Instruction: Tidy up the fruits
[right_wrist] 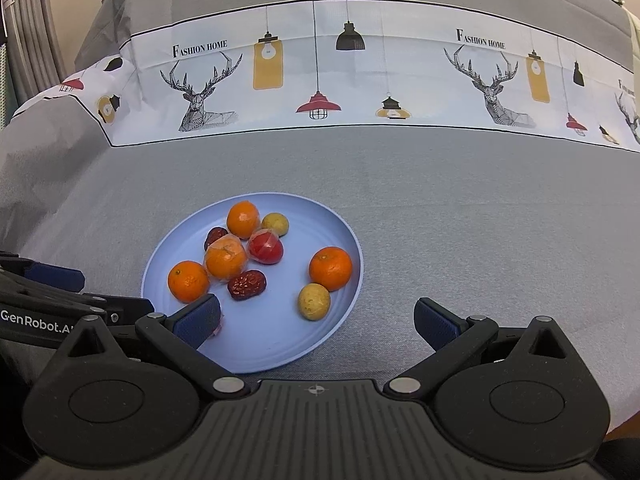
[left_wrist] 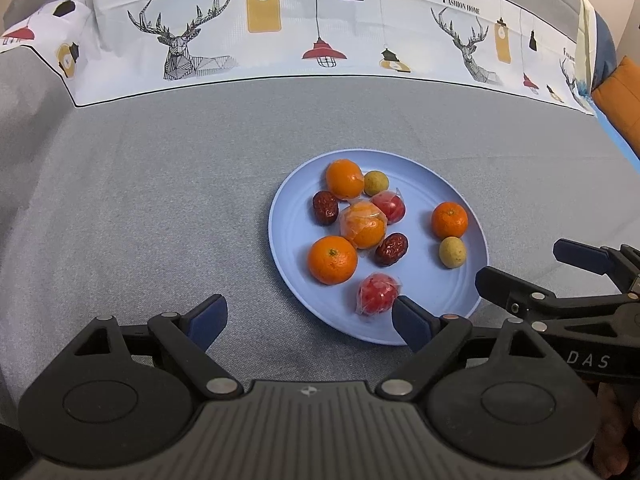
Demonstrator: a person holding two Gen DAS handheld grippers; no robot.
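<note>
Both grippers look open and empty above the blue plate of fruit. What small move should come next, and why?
Probably ease the open left gripper forward and right, so its fingers straddle the red fruit in clear wrap at the near edge of the round pale blue plate. That fruit lies nearest, beside the gripper's right fingertip, apart from the other fruits. The right gripper is open and empty too.

Each hand-held gripper (left_wrist: 308, 320) (right_wrist: 318, 322) is black, ribbed, with blue finger pads (left_wrist: 208, 320). Silver rivets pin the linkages. White lettering marks the sides.

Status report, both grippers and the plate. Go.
Left gripper open, empty. Right gripper open, empty. All fruit on the blue plate; wrapped red fruit nearest the left fingers. Nothing blocking.
</note>
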